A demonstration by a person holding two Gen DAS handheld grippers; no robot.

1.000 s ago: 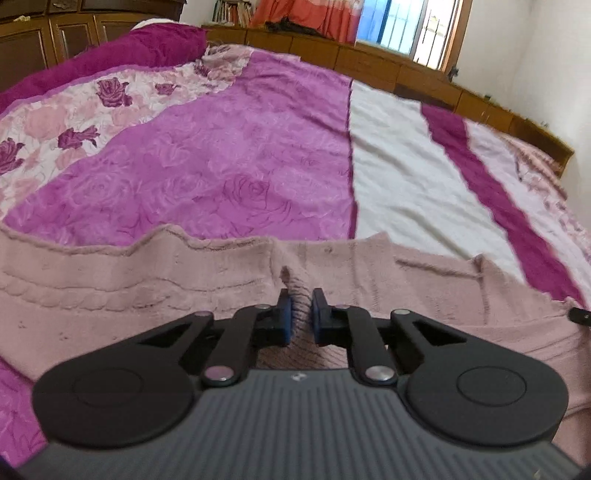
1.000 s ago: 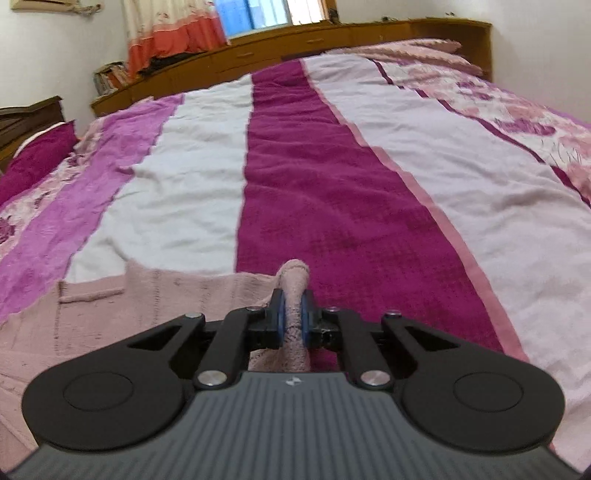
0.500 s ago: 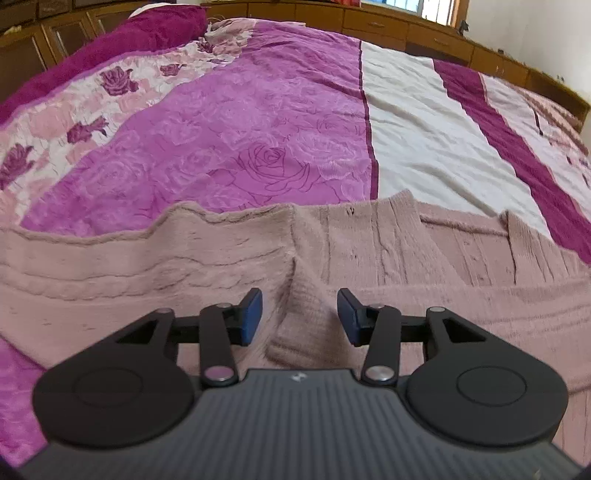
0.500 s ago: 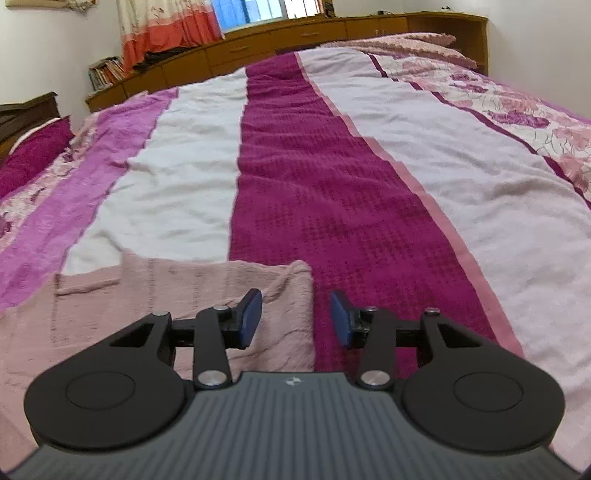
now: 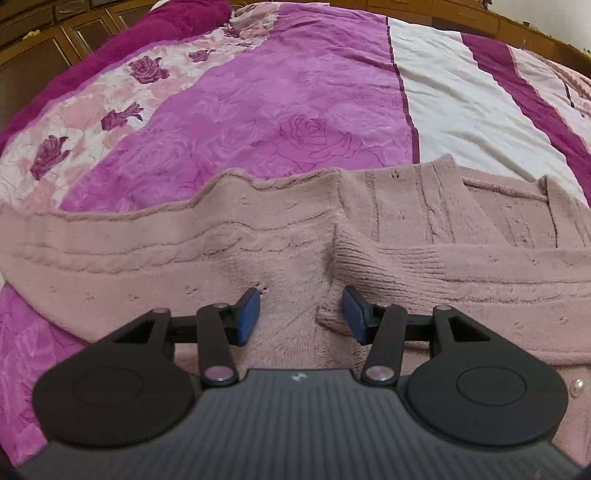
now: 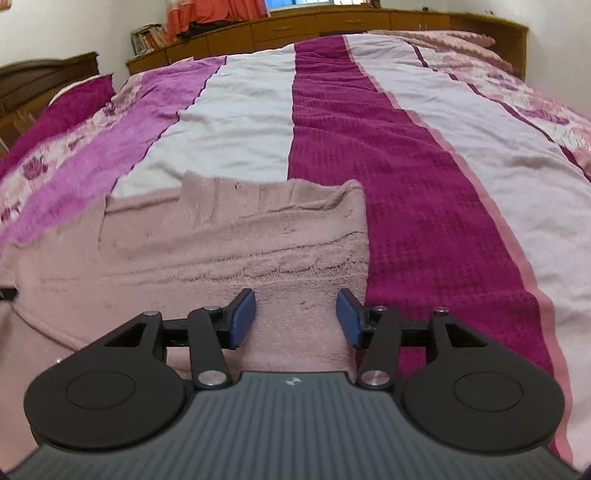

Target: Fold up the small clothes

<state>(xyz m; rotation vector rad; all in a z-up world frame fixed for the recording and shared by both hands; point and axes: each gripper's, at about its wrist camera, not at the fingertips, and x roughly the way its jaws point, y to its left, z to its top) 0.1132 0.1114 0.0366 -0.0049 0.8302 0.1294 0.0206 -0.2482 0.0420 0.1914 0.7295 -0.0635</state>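
No readable text anywhere in either view. Closest thing is a tiny pale emblem on each gripper body point(image 5: 296, 377) point(image 6: 291, 381) (more a little logo mark than letters, can't make out a brand). Book spines on the shelf point(image 6: 144, 37) are too blurred to read

a home bedroom. ahead of the fingers spreads a wide bed under a striped bedspread point(image 6: 388, 155) of magenta, white and rose-printed bands. beyond its far edge runs a low wooden cabinet with drawers point(image 6: 295, 27), with books point(image 6: 146, 37) stacked at its left end and an orange curtain point(image 6: 218, 13) over a bright window. far left stands a dark wooden wardrobe point(image 5: 55, 40).
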